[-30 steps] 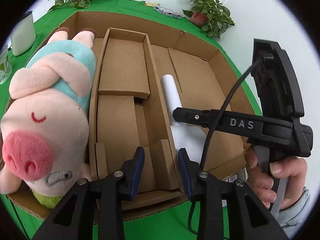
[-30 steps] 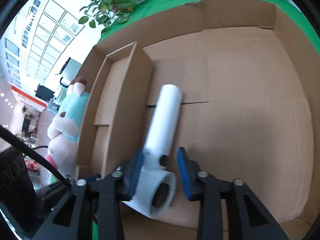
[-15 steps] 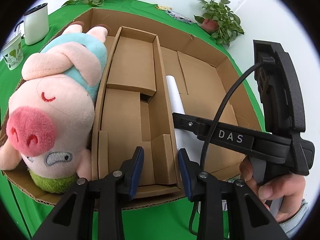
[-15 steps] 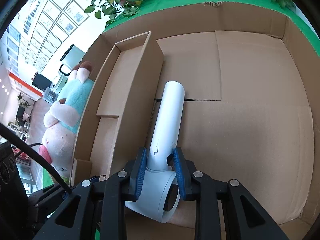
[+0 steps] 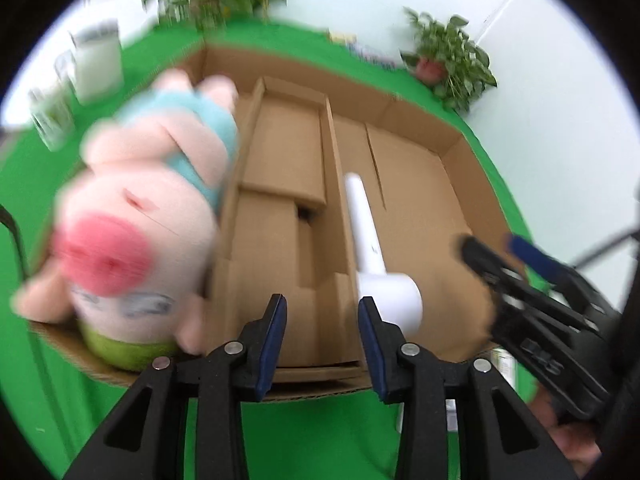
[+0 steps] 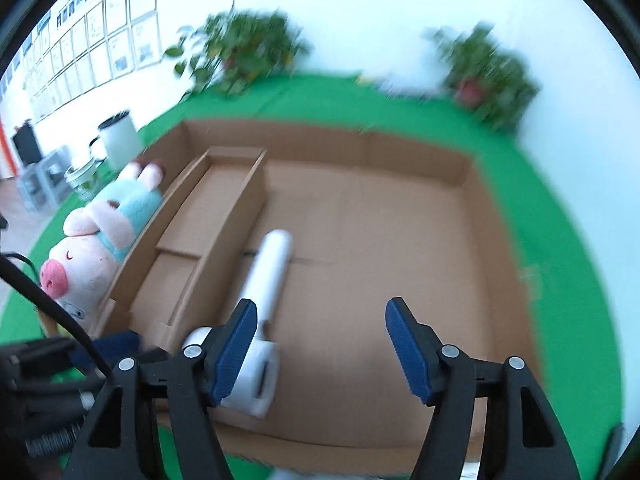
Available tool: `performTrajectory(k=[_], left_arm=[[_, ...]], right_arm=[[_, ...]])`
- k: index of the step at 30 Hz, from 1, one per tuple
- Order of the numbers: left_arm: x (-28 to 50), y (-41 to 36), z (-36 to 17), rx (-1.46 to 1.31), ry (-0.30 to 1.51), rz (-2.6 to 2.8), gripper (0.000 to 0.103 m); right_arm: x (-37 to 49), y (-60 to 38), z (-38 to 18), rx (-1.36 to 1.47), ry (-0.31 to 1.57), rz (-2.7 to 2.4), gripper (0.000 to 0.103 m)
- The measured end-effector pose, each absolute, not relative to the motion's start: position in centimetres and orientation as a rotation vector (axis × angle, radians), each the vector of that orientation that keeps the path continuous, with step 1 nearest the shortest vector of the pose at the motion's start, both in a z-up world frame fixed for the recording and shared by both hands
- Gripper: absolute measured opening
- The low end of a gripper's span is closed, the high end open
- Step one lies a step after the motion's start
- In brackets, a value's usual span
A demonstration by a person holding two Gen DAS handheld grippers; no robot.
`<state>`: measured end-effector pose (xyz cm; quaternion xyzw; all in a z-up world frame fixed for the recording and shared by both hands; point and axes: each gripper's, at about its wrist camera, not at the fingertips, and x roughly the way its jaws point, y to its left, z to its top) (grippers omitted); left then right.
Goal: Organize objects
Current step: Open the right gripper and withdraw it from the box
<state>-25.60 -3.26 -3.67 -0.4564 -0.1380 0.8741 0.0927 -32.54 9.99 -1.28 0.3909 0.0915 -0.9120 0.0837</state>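
While both pairs of tongs are hovering at the near edge of the cardboard box (image 6: 472, 168), we are reading the risks from how things lie. Our right tongs (image 6: 320, 344) are standing wide open and holding nothing; our left tongs (image 5: 322, 320) are parted by a moderate gap, also empty. The white hair dryer (image 6: 264, 300) is lying on the floor of the box's big right section, its handle pointing to the far side and its head near us, just beside the cardboard divider (image 6: 228, 236). The plush pig (image 6: 92, 248) is filling the narrow left section, its head bulging over the near wall.

Both views are blurring, so we are judging that the tongs are moving quickly. A fast sweep could be clipping the dryer's head and skidding it across the smooth cardboard, or catching the pig's overhanging head and dragging it out onto the green tabletop (image 5: 312, 440). The trailing cable (image 6: 44, 292) could also be snagging the box's near left corner.
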Motion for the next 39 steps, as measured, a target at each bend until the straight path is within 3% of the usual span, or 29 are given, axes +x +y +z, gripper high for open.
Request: performTrajectory(k=[2, 4, 6, 8, 14, 15, 17, 18, 19, 20, 21, 22, 23, 25, 27, 28, 39], left_arm=[[-23.9, -2.7, -1.8, -1.231, -0.313, 2.694, 0.036], [-22.3, -2.0, 0.2, -1.099, -0.23, 2.763, 0.039], [-20.5, -1.5, 2.0, -0.974, -0.163, 2.822, 0.062], [-18.5, -1.4, 3.3, -0.867, -0.125, 2.885, 0.077], [-15.2, -1.2, 5.3, -0.666, -0.082, 2.956, 0.079], [-14.6, -1.3, 5.2, -0.655, -0.092, 2.969, 0.079], [-14.2, -1.7, 5.2, -0.647, -0.124, 2.979, 0.079], [-13.9, -2.0, 5.2, -0.656, -0.146, 2.977, 0.068], [-13.8, -2.3, 5.1, -0.678, -0.168, 2.969, 0.055], [-13.9, -2.5, 5.0, -0.716, -0.18, 2.949, 0.024], [-13.9, -2.6, 4.8, -0.761, -0.181, 2.937, 0.014], [-13.9, -2.7, 4.7, -0.773, -0.172, 2.95, 0.014], [-13.6, -2.6, 4.7, -0.758, -0.156, 2.969, 0.014], [-13.0, -2.4, 4.9, -0.715, -0.114, 3.004, 0.026], [-12.4, -2.1, 5.2, -0.687, -0.079, 3.036, 0.096], [-12.0, -2.1, 5.4, -0.647, -0.085, 3.049, 0.099], [-12.2, -2.2, 4.7, -0.661, -0.079, 3.016, 0.099]], right_arm=[[-30.0, 11.4, -0.1, 1.059, 0.276, -2.817, 0.076], [-27.3, 12.3, 0.8, 0.955, 0.276, -2.859, 0.077], [-25.0, 12.9, 1.5, 0.879, 0.27, -2.878, 0.078], [-23.1, 13.6, 2.1, 0.828, 0.254, -2.903, 0.078], [-18.8, 15.4, 3.2, 0.776, 0.158, -2.915, 0.076], [-18.4, 15.7, 3.0, 0.78, 0.147, -2.912, 0.072], [-17.8, 16.0, 2.7, 0.822, 0.137, -2.899, 0.02], [-17.6, 16.2, 2.5, 0.843, 0.137, -2.89, 0.013], [-17.2, 16.3, 2.4, 0.838, 0.13, -2.876, 0.013], [-16.8, 16.4, 2.3, 0.82, 0.124, -2.871, 0.013], [-16.4, 16.5, 2.3, 0.801, 0.119, -2.871, 0.014], [-15.9, 16.6, 2.4, 0.788, 0.109, -2.869, 0.023], [-15.7, 16.8, 2.5, 0.786, 0.096, -2.868, 0.055], [-15.2, 17.2, 2.7, 0.756, 0.053, -2.874, 0.101], [-14.6, 17.6, 2.9, 0.702, 0.032, -2.882, 0.101], [-14.4, 17.6, 2.9, 0.701, 0.036, -2.869, 0.101], [-14.2, 17.3, 1.6, 0.758, 0.081, -2.826, 0.101]])
